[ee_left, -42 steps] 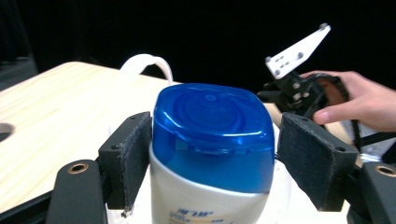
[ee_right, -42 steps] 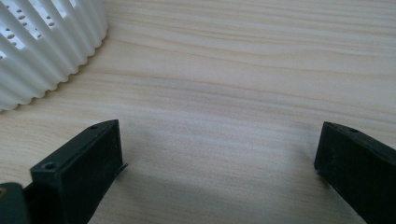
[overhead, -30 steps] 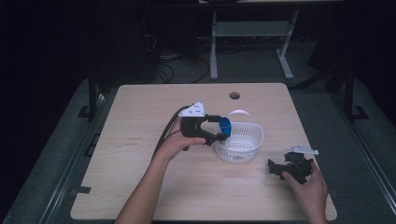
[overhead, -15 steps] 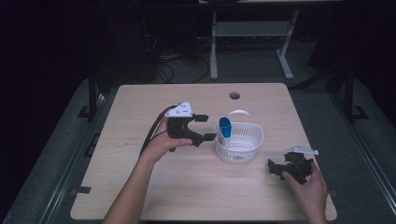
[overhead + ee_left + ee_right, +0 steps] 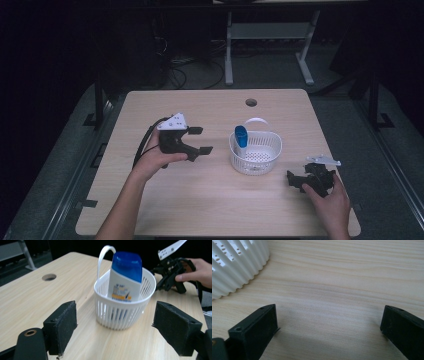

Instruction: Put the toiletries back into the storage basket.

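Observation:
A white slotted basket [image 5: 270, 150] with a handle stands right of the table's middle. A white bottle with a blue cap [image 5: 241, 136] leans upright inside it, against the left wall. My left gripper [image 5: 200, 140] hovers open to the basket's left, a short gap away, with nothing in it. In the left gripper view the bottle [image 5: 125, 277] and basket [image 5: 117, 312] sit straight ahead between the wide jaws of the left gripper [image 5: 117, 332]. My right gripper [image 5: 295, 181] rests open on the table right of the basket. The right gripper [image 5: 329, 330] faces bare wood beside the basket [image 5: 234, 265].
The light wooden table [image 5: 210, 210] has a round cable hole [image 5: 251, 102] near its far edge. The right hand [image 5: 197, 270] lies near the table's right edge. A metal stand [image 5: 270, 35] sits on the dark floor beyond the table.
The left gripper has let go of the bottle, which now stands in the basket, and has drawn back to the left with its jaws open. The right gripper has stayed put.

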`<state>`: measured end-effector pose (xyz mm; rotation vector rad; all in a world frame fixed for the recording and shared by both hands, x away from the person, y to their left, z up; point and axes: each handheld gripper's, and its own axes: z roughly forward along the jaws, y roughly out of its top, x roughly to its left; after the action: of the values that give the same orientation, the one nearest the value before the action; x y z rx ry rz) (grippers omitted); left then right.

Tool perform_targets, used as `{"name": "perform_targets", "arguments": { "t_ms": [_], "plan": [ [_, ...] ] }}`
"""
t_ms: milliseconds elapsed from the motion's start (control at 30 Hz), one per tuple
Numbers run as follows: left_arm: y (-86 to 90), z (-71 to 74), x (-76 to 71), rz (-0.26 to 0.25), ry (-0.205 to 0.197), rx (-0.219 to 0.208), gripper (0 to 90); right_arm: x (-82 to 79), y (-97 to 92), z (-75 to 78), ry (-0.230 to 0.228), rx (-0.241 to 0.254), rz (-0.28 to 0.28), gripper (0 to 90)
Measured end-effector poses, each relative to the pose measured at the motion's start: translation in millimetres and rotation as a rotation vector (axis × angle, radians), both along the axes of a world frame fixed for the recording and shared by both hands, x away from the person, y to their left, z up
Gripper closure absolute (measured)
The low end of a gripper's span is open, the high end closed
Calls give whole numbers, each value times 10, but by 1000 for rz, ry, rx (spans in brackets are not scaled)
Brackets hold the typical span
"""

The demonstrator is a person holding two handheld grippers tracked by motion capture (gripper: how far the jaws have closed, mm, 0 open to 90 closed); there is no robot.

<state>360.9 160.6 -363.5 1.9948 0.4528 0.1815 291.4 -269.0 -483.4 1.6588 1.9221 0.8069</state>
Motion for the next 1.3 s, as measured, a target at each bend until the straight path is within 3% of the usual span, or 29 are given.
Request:
{"name": "perform_targets", "arguments": {
  "t_ms": [267,567,967,1300],
  "plan": [
    [255,-129,-121,73,17,68,188,2,0,-1,0,0,-1,5],
    [515,-277,-232,126,43,103,188,2,0,-2,0,0,-1,5],
    [764,-453,-378,188,72,155,188,1,0,-1,0,0,-1,5],
    [939,-625,-469,243,81,232,188,1,0,-1,0,0,-1,5]
  ]
}}
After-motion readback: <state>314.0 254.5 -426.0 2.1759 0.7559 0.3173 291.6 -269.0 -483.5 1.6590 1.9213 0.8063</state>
